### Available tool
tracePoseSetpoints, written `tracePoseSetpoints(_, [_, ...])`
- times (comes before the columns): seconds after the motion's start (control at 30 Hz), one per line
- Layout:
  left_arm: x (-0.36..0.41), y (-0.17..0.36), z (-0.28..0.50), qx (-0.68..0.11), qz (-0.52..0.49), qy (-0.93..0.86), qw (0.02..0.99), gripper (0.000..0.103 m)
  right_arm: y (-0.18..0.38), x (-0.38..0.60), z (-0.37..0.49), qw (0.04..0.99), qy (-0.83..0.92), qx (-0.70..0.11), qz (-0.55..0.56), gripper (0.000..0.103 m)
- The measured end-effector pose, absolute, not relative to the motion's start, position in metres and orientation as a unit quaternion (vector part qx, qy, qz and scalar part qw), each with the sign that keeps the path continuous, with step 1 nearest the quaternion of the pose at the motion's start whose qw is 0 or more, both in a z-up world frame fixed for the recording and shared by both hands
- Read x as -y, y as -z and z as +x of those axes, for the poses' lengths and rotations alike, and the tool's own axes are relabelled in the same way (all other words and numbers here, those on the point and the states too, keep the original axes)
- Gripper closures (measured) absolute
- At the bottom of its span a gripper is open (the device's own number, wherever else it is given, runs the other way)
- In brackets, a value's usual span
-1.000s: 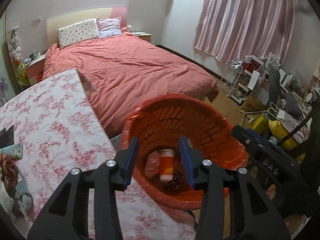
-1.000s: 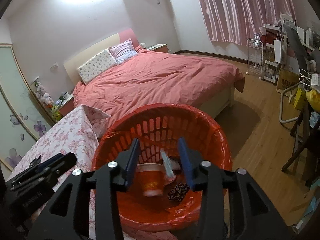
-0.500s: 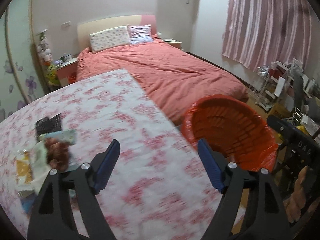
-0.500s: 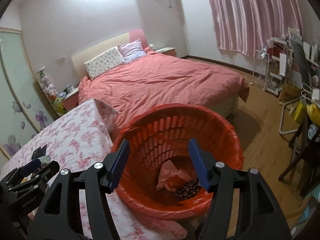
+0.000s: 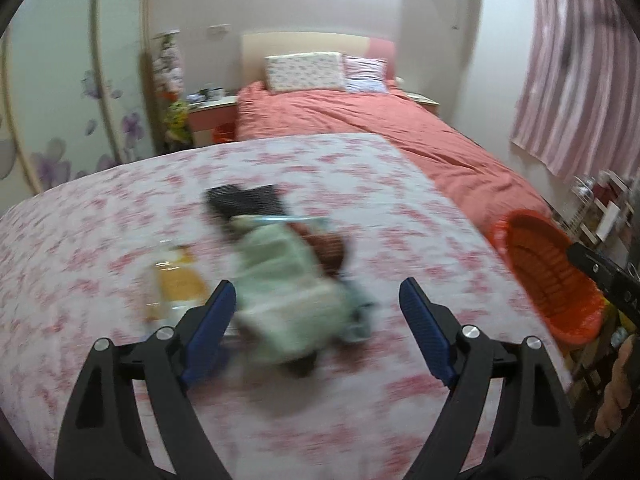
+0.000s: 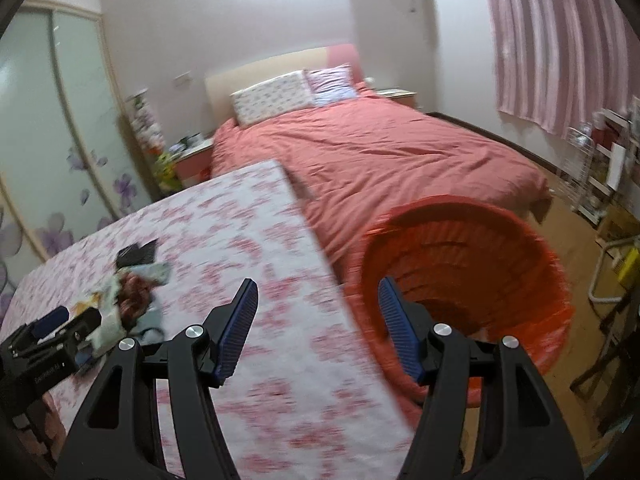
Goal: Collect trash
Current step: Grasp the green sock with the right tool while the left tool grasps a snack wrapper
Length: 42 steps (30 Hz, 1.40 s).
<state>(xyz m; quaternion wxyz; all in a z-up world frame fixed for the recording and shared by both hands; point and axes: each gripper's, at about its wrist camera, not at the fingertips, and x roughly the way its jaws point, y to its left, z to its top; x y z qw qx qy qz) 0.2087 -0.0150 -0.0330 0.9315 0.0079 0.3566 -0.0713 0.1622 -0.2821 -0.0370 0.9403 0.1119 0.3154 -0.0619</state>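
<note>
A heap of trash lies on the floral table (image 5: pixel 120 208): a pale green wrapper (image 5: pixel 288 280), a yellow packet (image 5: pixel 176 284), a black piece (image 5: pixel 244 200) and a brown lump (image 5: pixel 328 248), all blurred. My left gripper (image 5: pixel 316 312) is open and empty, just in front of the green wrapper. My right gripper (image 6: pixel 316 316) is open and empty over the table's right edge, beside the orange basket (image 6: pixel 472 248). The heap (image 6: pixel 132 292) lies to its left, with the left gripper (image 6: pixel 52 340) by it. The basket (image 5: pixel 548 264) stands off the table's right edge.
A bed with a red cover (image 6: pixel 380 152) stands beyond the table. A nightstand (image 5: pixel 208 112) and wardrobe doors (image 6: pixel 60 120) are at left. Pink curtains (image 6: pixel 560 40), wire shelves (image 6: pixel 600 168) and a chair (image 6: pixel 612 352) stand at right on the wooden floor.
Both grippers have swung left from the basket toward the table and have opened wider. The left gripper now faces the trash heap. The right one has left the basket's mouth.
</note>
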Motion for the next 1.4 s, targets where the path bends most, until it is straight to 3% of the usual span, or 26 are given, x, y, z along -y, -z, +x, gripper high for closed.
tracePoseSetpoints(0.3, [-0.086, 0.037, 0.209, -0.350, -0.024, -0.028, 0.936, 0.021, 0.039, 0.184, 0.185, 0.942, -0.032, -0.325, 0.073, 0.040])
tracePoseSetpoints(0.7, [-0.148, 0.046, 0.199, -0.350, -0.070, -0.053, 0.933, 0.021, 0.061, 0.084, 0.215, 0.925, -0.103, -0.365, 0.007, 0.042])
tracePoseSetpoints(0.8, [-0.152, 0.050, 0.199, -0.355, -0.073, -0.050, 0.931, 0.021, 0.074, 0.077, 0.222, 0.918, -0.097, -0.384, -0.011, 0.051])
tracePoseSetpoints(0.87, [-0.152, 0.053, 0.201, -0.359, -0.073, -0.047, 0.929, 0.021, 0.079, 0.077, 0.222, 0.914, -0.095, -0.394, -0.011, 0.070])
tracePoseSetpoints(1.07, [-0.143, 0.059, 0.205, -0.372, -0.079, -0.030, 0.924, 0.021, 0.075, 0.082, 0.216, 0.915, -0.104, -0.389, -0.010, 0.094])
tracePoseSetpoints(1.4, [-0.114, 0.063, 0.222, -0.386, -0.084, 0.005, 0.919, 0.021, 0.049, 0.113, 0.203, 0.932, -0.089, -0.351, 0.032, 0.097])
